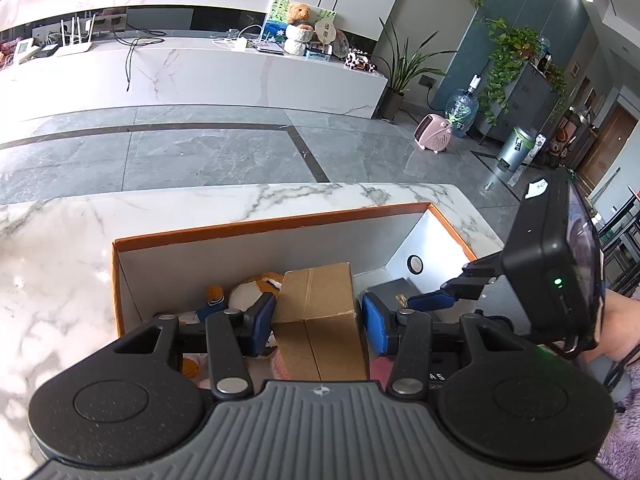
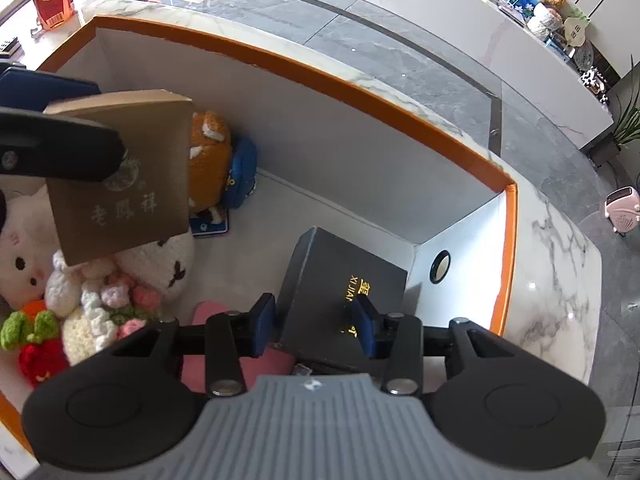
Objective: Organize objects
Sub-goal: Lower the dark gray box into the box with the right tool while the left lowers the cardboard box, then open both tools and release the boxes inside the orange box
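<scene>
**Q:** so what's the setup, biggest thing first?

**me:** Biggest is the marble table, glossy white stone with grey veins. On it sits the storage box, a long rectangle with an orange rim, smooth white walls inside and a round grommet hole in its right end wall.

**Q:** and what's in your claws?

**me:** My left gripper is clamped on the cardboard box. It's plain brown corrugated, blocky, with a taped seam down the middle, and my blue pads press on its two side faces. Its long axis runs away from me toward the far wall of the storage box. The right wrist view shows it tilted and held up above the plush pile, printed face toward that camera. My right gripper is on the black box, a matte, hard-edged box with gold lettering. It's in the right end of the storage box, near the grommet wall, tipped up with its long axis pointing away from me. One pad sits on its lettered face, the other at its left edge. Whether that's a real squeeze, I honestly can't tell.

**Q:** small stuff?

**me:** Crochet toys on the floor of the storage box: a white bunny, an orange plush against the far wall, and a red strawberry. All fuzzy yarn.
</scene>
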Motion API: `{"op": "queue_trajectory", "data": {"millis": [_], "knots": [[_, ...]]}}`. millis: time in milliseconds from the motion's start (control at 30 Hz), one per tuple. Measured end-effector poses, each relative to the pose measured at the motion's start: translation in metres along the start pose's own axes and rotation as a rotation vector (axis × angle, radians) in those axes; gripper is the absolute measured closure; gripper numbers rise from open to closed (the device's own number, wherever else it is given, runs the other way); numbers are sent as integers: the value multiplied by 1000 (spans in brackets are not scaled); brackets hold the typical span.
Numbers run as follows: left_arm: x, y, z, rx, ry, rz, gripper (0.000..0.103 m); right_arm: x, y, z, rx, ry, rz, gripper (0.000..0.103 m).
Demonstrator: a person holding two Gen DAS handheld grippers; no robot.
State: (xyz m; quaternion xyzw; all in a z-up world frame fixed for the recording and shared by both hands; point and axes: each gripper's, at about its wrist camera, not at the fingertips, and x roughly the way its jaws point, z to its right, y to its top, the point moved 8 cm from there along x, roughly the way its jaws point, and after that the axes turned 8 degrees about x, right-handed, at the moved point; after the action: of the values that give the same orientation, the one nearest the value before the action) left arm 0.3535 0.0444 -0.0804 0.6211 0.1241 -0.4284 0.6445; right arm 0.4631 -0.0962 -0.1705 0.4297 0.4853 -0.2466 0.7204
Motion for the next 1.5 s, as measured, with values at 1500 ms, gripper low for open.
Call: {"op": "queue_trajectory", "data": {"millis": [1500], "knots": [[93, -2, 48, -55, 278, -180, 50, -68, -31, 60, 79, -88, 339, 57]]}}
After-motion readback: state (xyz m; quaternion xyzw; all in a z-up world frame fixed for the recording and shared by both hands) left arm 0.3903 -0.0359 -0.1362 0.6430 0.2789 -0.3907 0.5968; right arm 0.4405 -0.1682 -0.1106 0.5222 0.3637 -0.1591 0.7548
